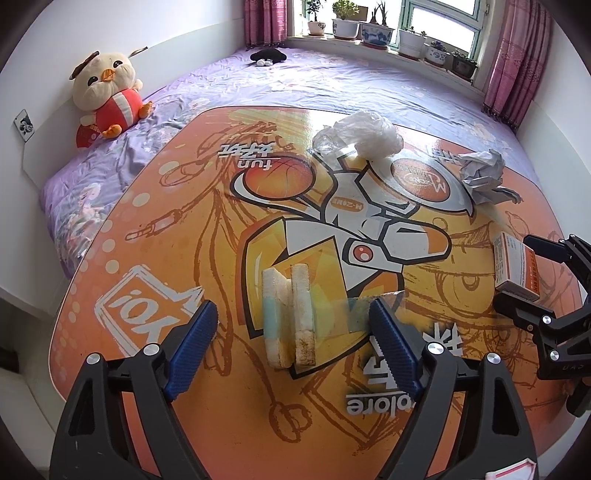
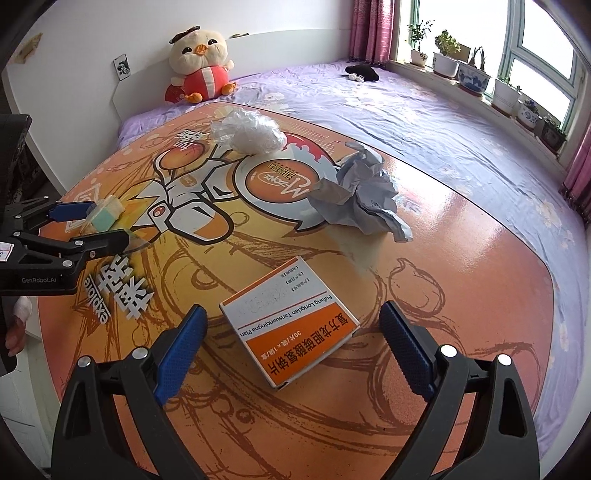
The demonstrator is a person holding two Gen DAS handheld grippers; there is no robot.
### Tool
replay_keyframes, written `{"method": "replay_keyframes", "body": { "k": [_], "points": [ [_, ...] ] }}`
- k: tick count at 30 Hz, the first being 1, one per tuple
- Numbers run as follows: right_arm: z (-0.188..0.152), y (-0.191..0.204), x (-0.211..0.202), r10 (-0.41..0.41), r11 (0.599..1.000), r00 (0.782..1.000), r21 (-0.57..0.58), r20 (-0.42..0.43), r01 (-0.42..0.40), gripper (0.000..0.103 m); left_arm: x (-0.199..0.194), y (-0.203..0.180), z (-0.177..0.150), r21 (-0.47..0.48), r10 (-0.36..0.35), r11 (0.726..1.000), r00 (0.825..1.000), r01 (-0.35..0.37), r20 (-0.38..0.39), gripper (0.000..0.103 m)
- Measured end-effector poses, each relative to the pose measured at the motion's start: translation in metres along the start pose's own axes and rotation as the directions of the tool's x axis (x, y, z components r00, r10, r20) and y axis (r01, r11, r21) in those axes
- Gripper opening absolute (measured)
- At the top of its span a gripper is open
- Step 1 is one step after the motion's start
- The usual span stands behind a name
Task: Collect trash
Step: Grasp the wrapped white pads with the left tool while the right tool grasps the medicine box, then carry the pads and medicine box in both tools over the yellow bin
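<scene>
On orange table (image 2: 461, 295), shut medicine box (image 2: 291, 325) between wide-open right tongs (image 2: 291, 345), left tongs (image 1: 291, 325) wide open astride foam (image 1: 290, 317).

A plush chick (image 1: 107, 98) leans on the white headboard (image 2: 258, 48) of the purple-sheeted bed (image 1: 332, 85), potted plants (image 1: 373, 31) line the windowsill, pink curtains (image 1: 517, 55) hang beside.

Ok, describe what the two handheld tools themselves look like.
Both match: the left tool and right tool have black angular plastic frames, silver round rivets and blue ribbed pads on the fingers. The left tool's side reads "GenRobot.AI" in the right wrist view.
</scene>
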State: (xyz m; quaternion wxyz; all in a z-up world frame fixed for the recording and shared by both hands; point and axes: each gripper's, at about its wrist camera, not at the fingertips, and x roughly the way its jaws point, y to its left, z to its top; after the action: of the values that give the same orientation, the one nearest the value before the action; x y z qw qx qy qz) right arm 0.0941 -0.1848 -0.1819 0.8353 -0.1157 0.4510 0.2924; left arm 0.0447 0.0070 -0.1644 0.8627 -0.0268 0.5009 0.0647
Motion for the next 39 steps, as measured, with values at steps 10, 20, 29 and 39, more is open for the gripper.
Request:
{"method": "replay_keyframes", "body": {
  "k": [10, 20, 29, 39],
  "points": [
    [0.002, 0.006, -0.005, 0.004, 1.000, 1.000, 0.015, -0.017, -0.004, 0.069, -0.004, 0.008, 0.001, -0.005, 0.010, 1.000, 1.000, -0.010, -0.001, 0.047],
    [0.005, 0.009, -0.005, -0.014, 0.998, 0.999, 0.061, -0.048, 0.017, 0.069, -0.007, 0.017, 0.000, -0.027, 0.001, 1.000, 1.000, -0.002, -0.012, 0.019],
    [0.004, 0.012, -0.006, -0.016, 0.997, 0.998, 0.071, -0.062, 0.021, 0.069, -0.013, 0.014, -0.004, -0.008, -0.008, 1.000, 1.000, 0.008, -0.021, 0.019],
    [0.015, 0.026, -0.028, -0.002, 0.998, 0.999, 0.060, -0.038, 0.004, 0.069, -0.034, 0.019, -0.002, -0.003, -0.030, 1.000, 1.000, 0.030, 0.001, 0.019]
  ]
}}
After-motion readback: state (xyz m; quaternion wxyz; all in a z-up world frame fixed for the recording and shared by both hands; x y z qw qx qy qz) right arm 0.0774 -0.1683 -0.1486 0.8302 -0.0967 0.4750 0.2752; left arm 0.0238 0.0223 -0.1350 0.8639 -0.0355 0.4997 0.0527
